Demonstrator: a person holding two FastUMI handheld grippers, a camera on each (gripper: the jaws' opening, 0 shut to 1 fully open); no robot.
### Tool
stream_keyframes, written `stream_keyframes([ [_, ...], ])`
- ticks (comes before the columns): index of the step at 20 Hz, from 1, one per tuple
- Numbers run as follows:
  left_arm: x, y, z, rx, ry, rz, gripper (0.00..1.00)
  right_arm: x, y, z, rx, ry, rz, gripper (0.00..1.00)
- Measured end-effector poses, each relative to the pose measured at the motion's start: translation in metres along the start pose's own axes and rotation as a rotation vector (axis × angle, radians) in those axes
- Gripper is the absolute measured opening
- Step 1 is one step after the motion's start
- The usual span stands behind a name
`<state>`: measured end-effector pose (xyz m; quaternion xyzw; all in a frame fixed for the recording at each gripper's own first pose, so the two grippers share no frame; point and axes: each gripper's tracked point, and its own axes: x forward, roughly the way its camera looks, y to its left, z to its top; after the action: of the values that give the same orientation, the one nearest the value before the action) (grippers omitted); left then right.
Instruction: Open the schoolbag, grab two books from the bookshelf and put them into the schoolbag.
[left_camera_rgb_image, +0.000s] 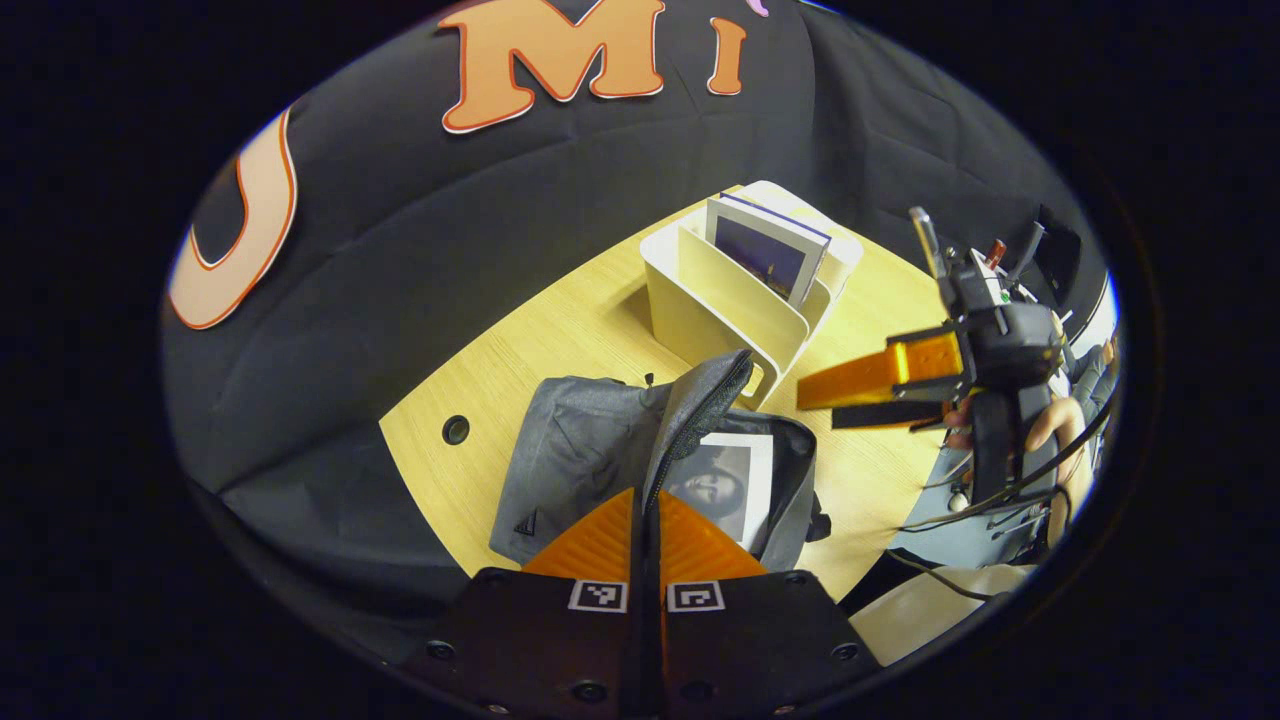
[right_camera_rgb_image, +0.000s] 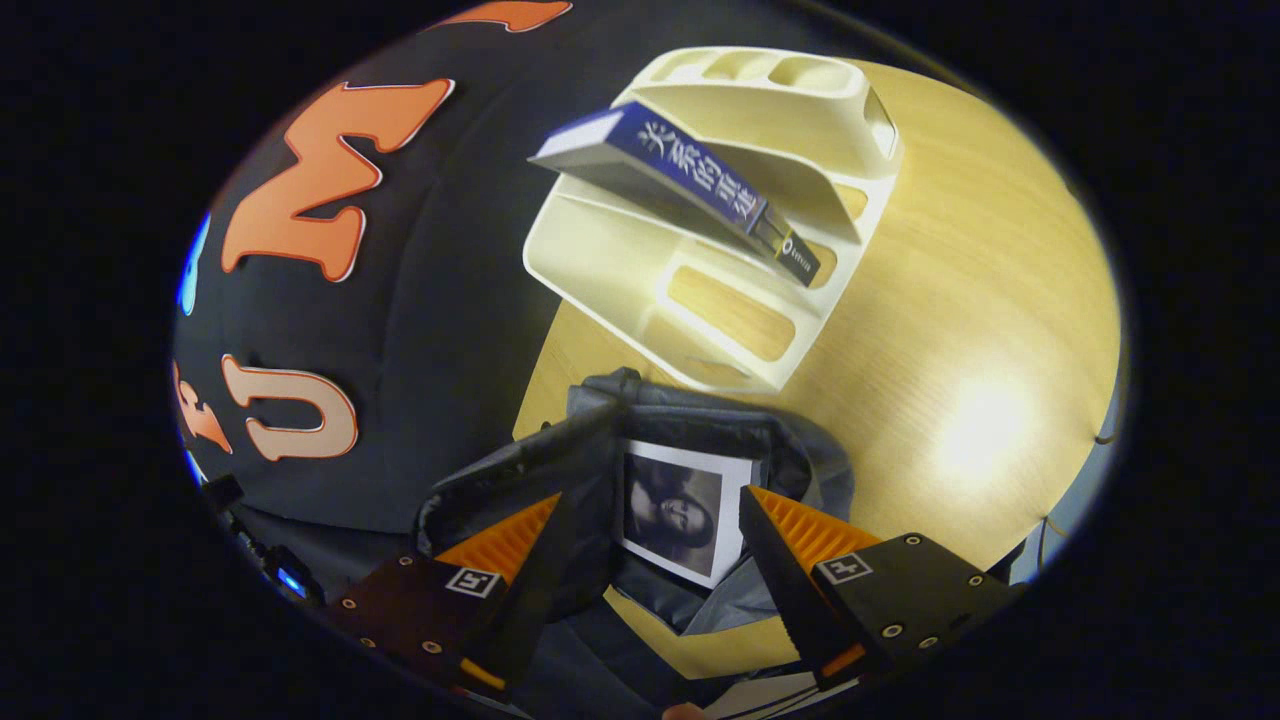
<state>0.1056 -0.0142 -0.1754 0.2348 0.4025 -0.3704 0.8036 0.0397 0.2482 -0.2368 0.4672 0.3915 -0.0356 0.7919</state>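
The grey schoolbag (left_camera_rgb_image: 580, 450) lies open on the wooden table (left_camera_rgb_image: 570, 330). My left gripper (left_camera_rgb_image: 645, 500) is shut on the bag's raised flap (left_camera_rgb_image: 705, 395) and holds it up. Inside the bag rests a white-bordered book (left_camera_rgb_image: 735, 480) with a dark portrait cover. Behind the bag, the cream bookshelf (left_camera_rgb_image: 730, 300) holds one blue book (left_camera_rgb_image: 765, 250). In the right gripper view, my right gripper (right_camera_rgb_image: 650, 525) is open just above the bag's mouth (right_camera_rgb_image: 720, 425), over the book inside (right_camera_rgb_image: 680, 510). The blue book (right_camera_rgb_image: 690, 170) leans in the bookshelf (right_camera_rgb_image: 620, 260) beyond.
A hand (left_camera_rgb_image: 1050, 425) holds the right gripper (left_camera_rgb_image: 820, 408) at the right of the left gripper view, with cables (left_camera_rgb_image: 1000, 500) trailing below. The table has a round cable hole (left_camera_rgb_image: 456, 430) left of the bag. Bare tabletop (right_camera_rgb_image: 960, 330) lies right of the bookshelf.
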Motion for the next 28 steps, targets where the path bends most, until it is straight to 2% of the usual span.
stream_keyframes([
  [7,0.004,-0.021,-0.012,-0.018,-0.019,-0.018,0.01,-0.068,-0.016,0.068,-0.202,-0.114,-0.145,0.98],
  [12,0.005,-0.031,-0.027,-0.086,-0.034,-0.043,0.01,-0.103,0.007,0.119,-0.464,-0.172,-0.249,0.98],
  [15,0.008,-0.036,-0.03,-0.103,-0.036,-0.041,0.01,-0.109,0.035,0.143,-0.611,-0.153,-0.287,0.98],
  [20,0.009,-0.039,-0.027,-0.153,-0.034,-0.022,0.01,-0.084,0.063,0.177,-0.822,-0.093,-0.372,0.99],
  [23,0.009,-0.036,-0.023,-0.171,-0.033,0.007,0.0,-0.059,0.066,0.197,-0.894,-0.042,-0.42,0.99],
  [28,0.013,-0.026,-0.012,-0.221,-0.028,0.061,0.0,0.006,0.055,0.226,-0.899,0.038,-0.465,0.99],
])
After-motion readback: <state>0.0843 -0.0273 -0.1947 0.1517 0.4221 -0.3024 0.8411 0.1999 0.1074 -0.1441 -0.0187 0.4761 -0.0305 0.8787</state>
